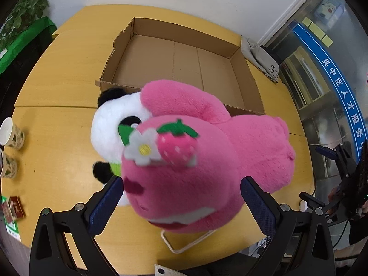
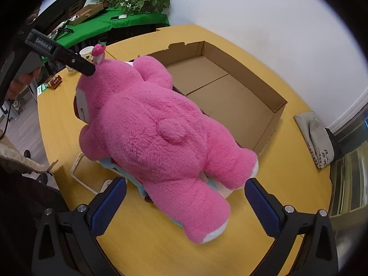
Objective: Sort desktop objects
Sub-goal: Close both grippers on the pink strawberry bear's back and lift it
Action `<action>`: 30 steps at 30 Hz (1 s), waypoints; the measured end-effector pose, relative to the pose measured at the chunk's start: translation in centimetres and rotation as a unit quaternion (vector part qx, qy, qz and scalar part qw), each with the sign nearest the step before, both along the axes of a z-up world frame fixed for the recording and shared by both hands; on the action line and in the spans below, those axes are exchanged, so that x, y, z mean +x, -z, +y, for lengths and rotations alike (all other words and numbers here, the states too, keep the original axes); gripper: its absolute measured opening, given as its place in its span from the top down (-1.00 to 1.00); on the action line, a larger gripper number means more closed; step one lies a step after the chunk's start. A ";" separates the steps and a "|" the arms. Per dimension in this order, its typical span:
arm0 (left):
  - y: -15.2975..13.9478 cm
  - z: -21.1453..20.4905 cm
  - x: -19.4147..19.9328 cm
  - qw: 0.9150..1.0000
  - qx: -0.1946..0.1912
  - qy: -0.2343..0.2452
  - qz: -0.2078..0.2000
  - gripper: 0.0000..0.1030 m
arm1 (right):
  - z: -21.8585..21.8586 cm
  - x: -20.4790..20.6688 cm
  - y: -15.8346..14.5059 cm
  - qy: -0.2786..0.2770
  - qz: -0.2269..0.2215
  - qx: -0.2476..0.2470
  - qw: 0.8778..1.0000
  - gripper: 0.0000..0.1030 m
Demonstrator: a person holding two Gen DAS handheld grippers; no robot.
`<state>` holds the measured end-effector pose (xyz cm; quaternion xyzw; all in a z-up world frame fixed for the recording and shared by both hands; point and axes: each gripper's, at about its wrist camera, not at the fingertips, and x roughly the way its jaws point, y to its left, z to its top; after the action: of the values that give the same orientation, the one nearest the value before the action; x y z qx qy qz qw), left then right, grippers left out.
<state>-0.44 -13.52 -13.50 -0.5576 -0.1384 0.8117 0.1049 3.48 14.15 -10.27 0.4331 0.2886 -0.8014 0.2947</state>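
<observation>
Paper cups point(image 1: 10, 133) stand at the far left edge of the yellow counter point(image 1: 57, 92), with a small brown packet point(image 1: 16, 207) lying nearer the front. Moving right, a panda plush point(image 1: 110, 124) lies on the counter, half hidden behind the head of a big pink bear plush point(image 1: 195, 161) that wears a felt strawberry and flower point(image 1: 161, 145) on top. The left gripper point(image 1: 181, 203) has its fingers point(image 1: 107, 203) spread wide on either side of the bear's head, the pads apart from the fur or just brushing it; I cannot tell which. Behind both toys sits an open cardboard box point(image 1: 250, 85), its near wall just beyond the bear. From the other side, the bear lies face down, its back and tail up, over a light-coloured item I cannot make out. The right gripper point(image 2: 185, 203) hangs with fingers wide around the bear's leg point(image 2: 195, 211), not clamped. Further right, a grey cloth bag point(image 2: 317, 135) rests near the counter's edge.
</observation>
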 end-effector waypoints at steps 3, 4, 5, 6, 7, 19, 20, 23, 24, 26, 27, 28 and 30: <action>1.5 -0.5 -1.2 1.000 0.010 0.012 -0.013 -0.99 | -0.7 -0.8 1.9 -0.017 -0.001 0.023 1.000 -0.99; 2.0 -0.6 -1.6 1.000 0.015 0.016 -0.017 -0.99 | -0.9 -1.0 2.5 -0.024 -0.003 0.028 0.999 -0.99; 2.3 -0.7 -1.8 0.999 0.022 0.020 -0.019 -0.99 | -1.2 -1.3 3.1 -0.028 -0.010 0.030 0.999 -0.99; 2.7 -0.7 -2.1 0.999 0.030 0.024 -0.021 -0.99 | -1.4 -1.7 3.8 -0.032 -0.022 0.028 0.999 -0.99; 3.0 -0.8 -2.3 0.999 0.037 0.027 -0.022 -1.00 | -1.6 -2.1 4.5 -0.035 -0.034 0.026 0.998 -0.99; 0.0 -1.2 -5.1 0.997 0.043 0.065 -0.011 -0.38 | -2.1 -5.6 3.0 -0.008 -0.071 -0.035 0.997 0.09; -0.8 -1.3 -5.4 0.997 0.041 0.067 -0.003 -0.38 | -2.0 -6.1 2.2 -0.003 -0.064 -0.043 0.997 0.10; -4.0 -1.8 -7.3 0.996 0.037 0.076 0.029 -0.38 | -1.9 -7.6 -0.4 0.013 -0.042 -0.067 0.997 0.10; -5.2 -2.1 -8.6 0.995 0.036 0.080 0.042 -0.38 | -1.9 -8.1 -1.2 0.018 -0.035 -0.075 0.996 0.09; -7.4 -2.6 -11.1 0.993 0.032 0.089 0.067 -0.38 | -1.8 -9.1 -2.9 0.028 -0.020 -0.090 0.995 0.09; -8.0 -2.7 -12.4 0.992 0.029 0.094 0.077 -0.38 | -1.9 -10.2 -3.5 0.032 -0.013 -0.096 0.995 0.09; -8.4 -2.8 -14.0 0.991 0.025 0.098 0.088 -0.38 | -2.1 -12.1 -3.7 0.034 -0.003 -0.098 0.995 0.09; -8.6 -2.8 -17.7 0.989 0.012 0.109 0.103 -0.38 | -3.0 -15.6 -3.4 0.034 0.011 -0.089 0.995 0.09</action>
<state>-18.18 -16.36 -4.93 -0.4812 -0.0743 0.8470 0.2133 -12.14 11.14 -6.82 0.4055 0.2042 -0.8384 0.3016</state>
